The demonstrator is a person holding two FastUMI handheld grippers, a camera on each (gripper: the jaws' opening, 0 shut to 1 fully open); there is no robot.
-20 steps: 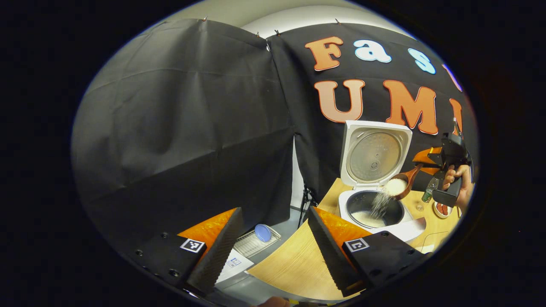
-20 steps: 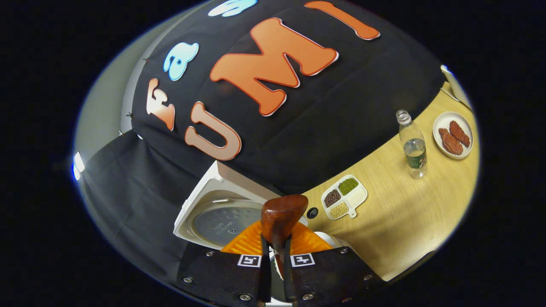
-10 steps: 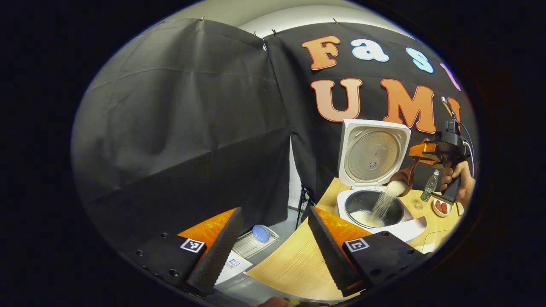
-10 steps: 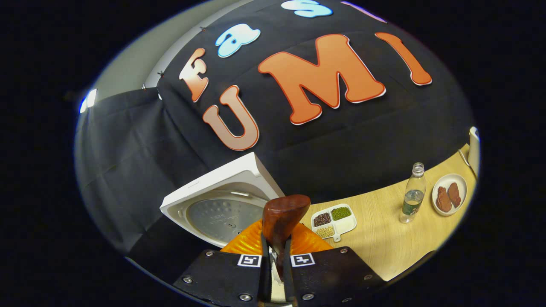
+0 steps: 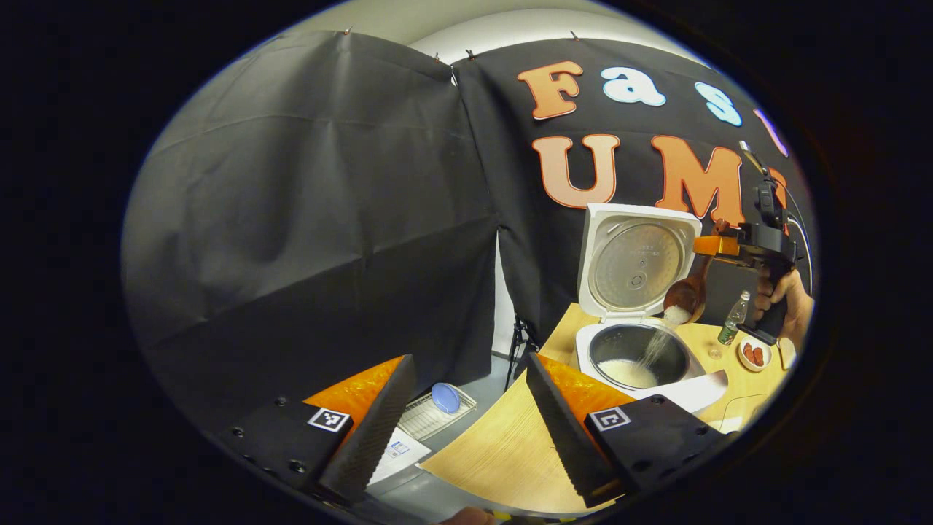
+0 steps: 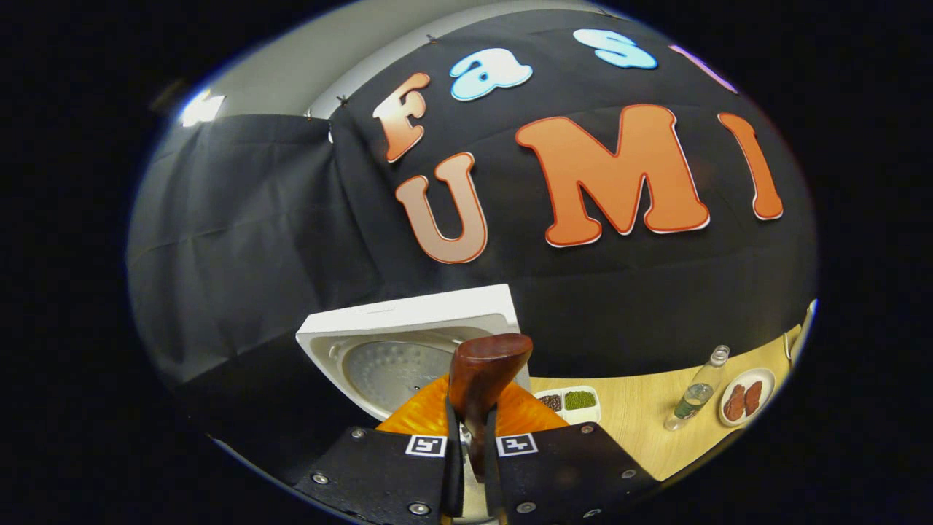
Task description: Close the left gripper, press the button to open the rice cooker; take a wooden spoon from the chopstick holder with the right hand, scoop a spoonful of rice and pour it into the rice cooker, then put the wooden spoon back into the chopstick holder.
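Rice [image 5: 660, 343] is seen falling from the tilted wooden spoon [image 5: 686, 294] into the open rice cooker [image 5: 636, 356], whose lid [image 5: 635, 260] stands upright at the back of the wooden table [image 5: 510, 452]. The spoon handle [image 6: 481, 383] is clamped between the fingers of the right gripper [image 6: 470, 467]. The left gripper [image 5: 466, 430] is held wide apart over the table edge, gripping nothing. Black cloth [image 5: 313, 219] encloses the booth; a bottle [image 6: 694, 397] and a plate [image 6: 743, 397] are set on the table.
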